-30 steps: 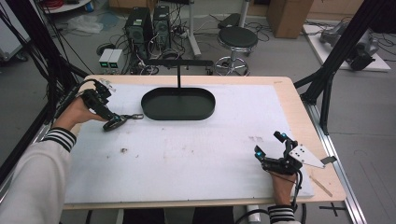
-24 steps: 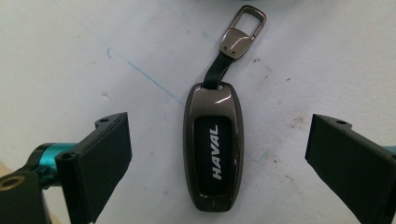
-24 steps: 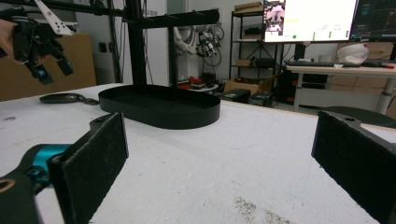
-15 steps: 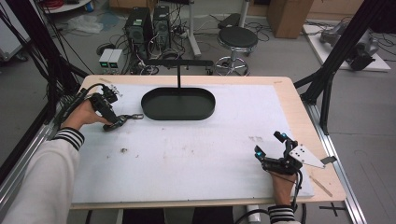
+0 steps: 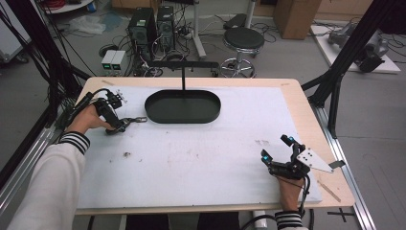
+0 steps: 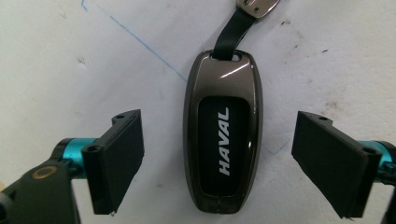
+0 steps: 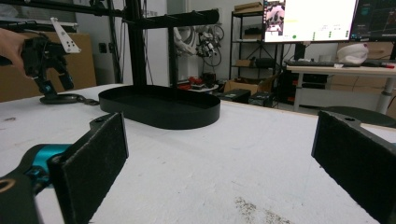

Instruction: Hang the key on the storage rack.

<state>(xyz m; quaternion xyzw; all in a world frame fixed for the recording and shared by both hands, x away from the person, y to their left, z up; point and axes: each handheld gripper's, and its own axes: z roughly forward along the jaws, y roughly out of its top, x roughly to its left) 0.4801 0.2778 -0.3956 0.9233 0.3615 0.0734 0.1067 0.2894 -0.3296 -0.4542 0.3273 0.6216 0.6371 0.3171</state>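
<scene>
A dark glossy car key fob [image 6: 223, 140] marked HAVAL lies flat on the white table top, with a black strap and a metal clip [image 6: 254, 5] at its far end. My left gripper [image 6: 224, 161] is open and points down over it, one pad [image 6: 119, 158] on each side and neither touching. From above, the fob [image 5: 123, 126] sits left of the black oval tray [image 5: 182, 120], under my left gripper [image 5: 116, 127]. My right gripper [image 5: 276, 147] rests open at the near right with nothing between its jaws. From the right gripper [image 7: 219, 158], the fob [image 7: 58, 98] shows far off.
A black T-shaped stand [image 5: 183, 64] rises behind the tray [image 7: 159, 116]. The white mat [image 5: 201, 158] covers most of the wooden table. Beyond the table's far edge are a stool [image 5: 244, 38], computers and cables on the floor.
My left gripper has shifted slightly toward the near right and settled down over the key fob. The right gripper has not moved.
</scene>
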